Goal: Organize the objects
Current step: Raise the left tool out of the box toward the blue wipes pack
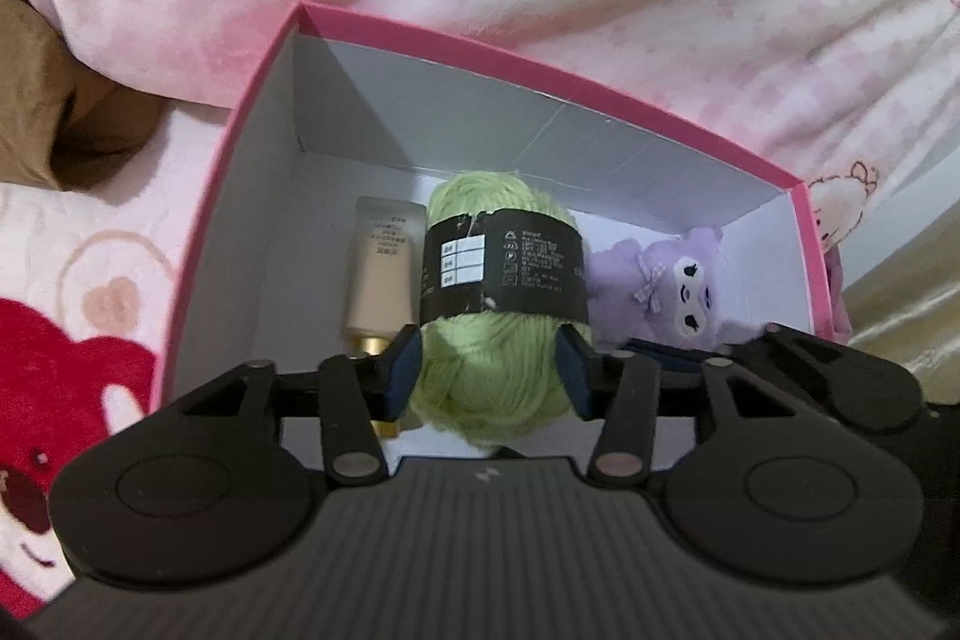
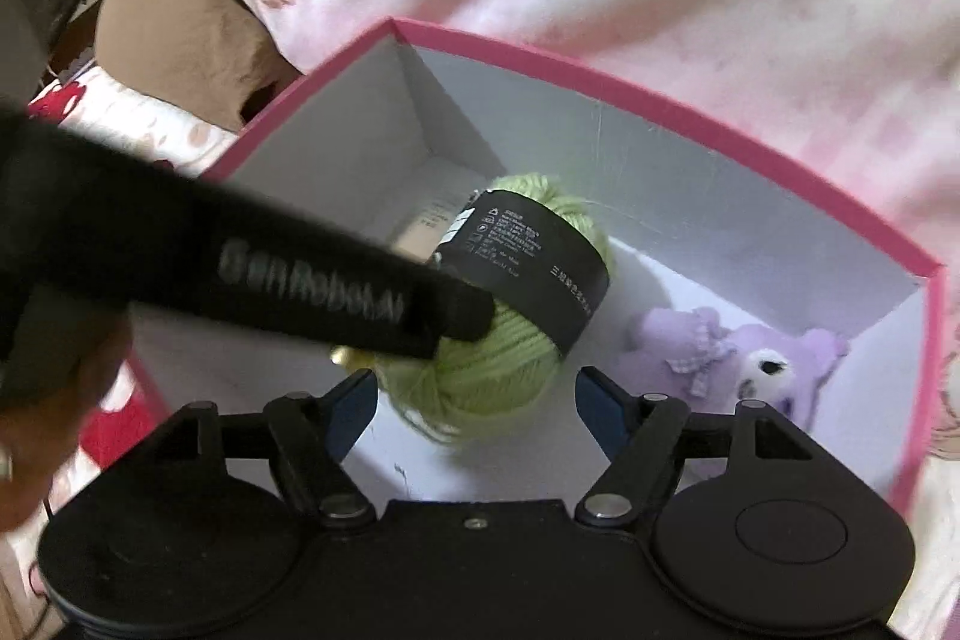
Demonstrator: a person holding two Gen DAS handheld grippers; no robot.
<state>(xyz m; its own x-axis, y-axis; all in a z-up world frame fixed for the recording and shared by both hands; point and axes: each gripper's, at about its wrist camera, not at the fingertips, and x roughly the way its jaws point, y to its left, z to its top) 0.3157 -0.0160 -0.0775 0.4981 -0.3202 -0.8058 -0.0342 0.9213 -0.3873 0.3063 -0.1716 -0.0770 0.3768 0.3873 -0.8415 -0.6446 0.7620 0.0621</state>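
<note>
Left tool (image 1: 489, 370) clamped on green yarn (image 1: 492, 340), half-hiding beige tube (image 1: 375, 280); right tool (image 2: 477, 412) apart.

"GenRobot.AI" stands in grey letters on the black left gripper arm (image 2: 312, 280) (blurred); print on the green yarn ball's black paper band (image 1: 503, 268) stays illegible.

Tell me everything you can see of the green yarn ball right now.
The green yarn ball is a soft, light-green skein wrapped in a black paper band with white print. The left gripper is shut on its lower half, holding it inside the pink box, its band slightly tilted. A beige tube lies left of it, a purple plush right. Whether it touches the box floor is unclear.
</note>
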